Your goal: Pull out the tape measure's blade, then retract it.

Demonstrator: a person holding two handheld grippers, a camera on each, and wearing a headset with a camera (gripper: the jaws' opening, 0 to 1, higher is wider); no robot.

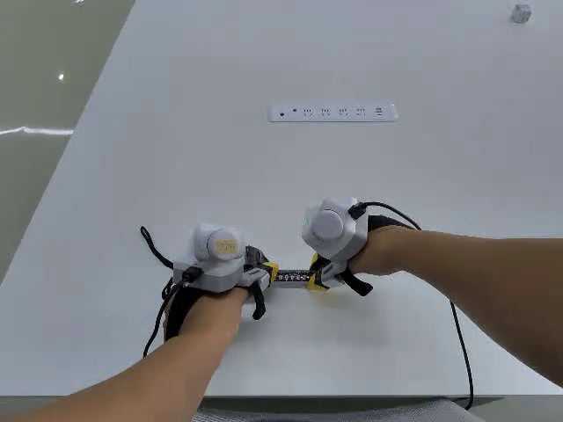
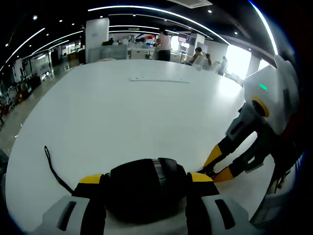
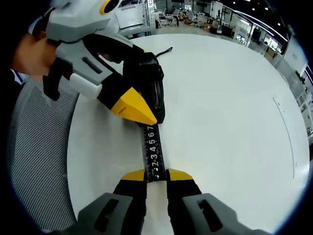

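1. In the head view, your two fists meet low on a smooth, matte white counter (image 1: 220, 132).
   - The left hand-held gripper (image 1: 264, 272) points right and the right hand-held gripper (image 1: 312, 274) points left, with their yellow tips close together.
   - A short stretch of pale, printed blade (image 1: 293, 276) bridges the gap between them, lying just above the counter surface.
   - Both grippers have rounded, light grey plastic bodies, and black cables trail from them.
   - Farther up the counter lies a long, flat white power strip (image 1: 332, 112).
   - A small grey object (image 1: 521, 13) sits near the far right corner, too small to identify.

2. In the left gripper view, your jaws are pressed against both sides of the tape measure's case (image 2: 144, 191).
   - The case is a rounded black shell with a slightly glossy top, held low over the counter near its front edge.
   - A thin black cord (image 2: 51, 166) runs from the case out to the left across the white surface.
   - The other gripper's yellow-tipped jaws come in from the right.

3. In the right gripper view, your yellow tips pinch the end of the blade from both edges.
   - The blade is a flat strip with black numerals one to seven showing, and it runs straight up to the mouth of the black case.
   - The case sits wedged in the other gripper's wedge-shaped yellow tip.
   - A grey mesh chair (image 3: 39, 161) shows to the left, beside the edge of the counter.
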